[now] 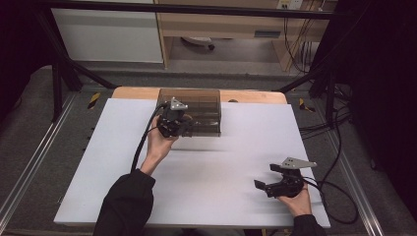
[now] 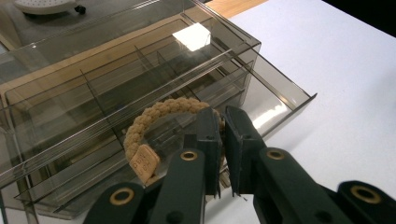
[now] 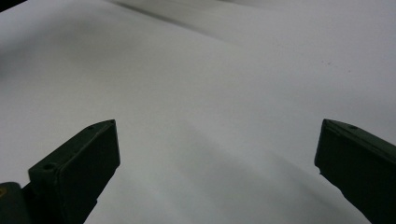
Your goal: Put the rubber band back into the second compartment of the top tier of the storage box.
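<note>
At the left of the high view, a dark sleeve (image 1: 125,201) comes up from the near edge of the white table (image 1: 236,147), and the left hand (image 1: 158,145) carries the left gripper (image 1: 178,124) out to the front of a smoky clear plastic organiser box (image 1: 199,105) that stands at the far middle of the table, just in front of a strip of bare wood (image 1: 133,92). A black cable (image 1: 142,142) trails from the gripper back along the forearm.

In the left gripper view, the jaws are pressed close together on a tan braided bracelet (image 2: 161,112). The braid arcs up and to the left out of the jaws, and its flat tan tag (image 2: 144,162) hangs at the lower end of the loop. The bracelet is held up in the air over the box, above the divided compartments of its drawers. One drawer (image 2: 275,93) is pulled out toward the table, past the front of the box. Through the tinted plastic I cannot tell which compartment lies directly below the bracelet.

Farther right, well apart from the box, the right hand (image 1: 297,200) holds the right gripper (image 1: 268,179) low over the bare table near its front right corner. In the right gripper view, its two black jaws stand wide apart, with plain white tabletop between them.
</note>
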{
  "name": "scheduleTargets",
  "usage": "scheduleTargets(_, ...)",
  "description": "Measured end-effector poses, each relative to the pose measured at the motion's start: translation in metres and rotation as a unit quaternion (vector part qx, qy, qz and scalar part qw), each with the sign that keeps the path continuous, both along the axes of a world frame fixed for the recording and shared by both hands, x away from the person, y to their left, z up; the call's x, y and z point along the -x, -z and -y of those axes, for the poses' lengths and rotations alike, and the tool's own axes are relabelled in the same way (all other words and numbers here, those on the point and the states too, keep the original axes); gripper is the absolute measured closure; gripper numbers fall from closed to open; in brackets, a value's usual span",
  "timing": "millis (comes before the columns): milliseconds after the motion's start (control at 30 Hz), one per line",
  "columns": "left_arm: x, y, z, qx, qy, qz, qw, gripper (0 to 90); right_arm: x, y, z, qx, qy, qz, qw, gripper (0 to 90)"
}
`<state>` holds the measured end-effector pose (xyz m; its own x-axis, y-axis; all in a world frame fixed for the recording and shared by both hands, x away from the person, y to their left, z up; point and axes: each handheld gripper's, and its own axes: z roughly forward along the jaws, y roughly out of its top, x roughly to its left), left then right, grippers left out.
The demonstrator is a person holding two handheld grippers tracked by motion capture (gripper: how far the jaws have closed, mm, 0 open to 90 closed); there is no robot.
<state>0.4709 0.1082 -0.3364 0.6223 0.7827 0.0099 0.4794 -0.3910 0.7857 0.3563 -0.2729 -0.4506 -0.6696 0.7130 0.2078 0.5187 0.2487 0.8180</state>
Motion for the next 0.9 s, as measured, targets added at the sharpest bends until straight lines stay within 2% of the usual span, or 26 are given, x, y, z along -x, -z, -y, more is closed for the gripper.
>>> scheduleTargets(467, -0.012, 0.013, 0.006, 0.001, 0.000, -0.012, 0.9999, 83.2, 0.000, 0.000, 0.000, 0.000, 0.000, 0.001, 1.0000, 0.7)
scheduleTargets(900, -0.018, 0.023, 0.007, -0.005, -0.003, -0.020, 0.9998, 83.2, 0.000, 0.000, 0.000, 0.000, 0.000, 0.001, 1.0000, 0.7)
